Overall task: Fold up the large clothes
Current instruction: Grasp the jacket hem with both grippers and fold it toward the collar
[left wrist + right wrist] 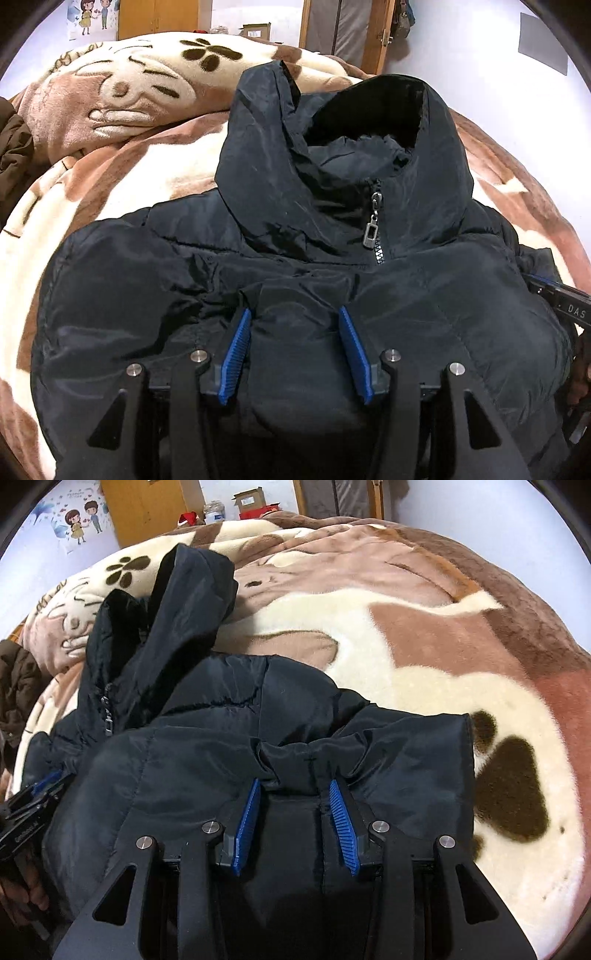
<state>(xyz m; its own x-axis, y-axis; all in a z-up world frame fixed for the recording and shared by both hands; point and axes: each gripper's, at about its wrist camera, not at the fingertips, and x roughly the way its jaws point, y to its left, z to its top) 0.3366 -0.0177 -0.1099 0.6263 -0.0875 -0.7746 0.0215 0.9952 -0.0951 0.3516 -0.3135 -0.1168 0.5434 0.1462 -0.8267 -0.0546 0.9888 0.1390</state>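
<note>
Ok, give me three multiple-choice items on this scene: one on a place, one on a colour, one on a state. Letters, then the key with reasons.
1. Where does the jacket lie?
A. on a patterned blanket
B. on a bare wooden floor
C. on a hanger

2. What colour are the pads of the left gripper?
A. red
B. blue
C. white

3. How is the jacket's zipper?
A. fully undone
B. missing
C. zipped up to the collar

Key: 1 A, the brown and cream blanket spreads under and around it. 2 B, both ribbed pads show blue. 3 C, the metal pull hangs just below the collar, teeth joined beneath it.
</note>
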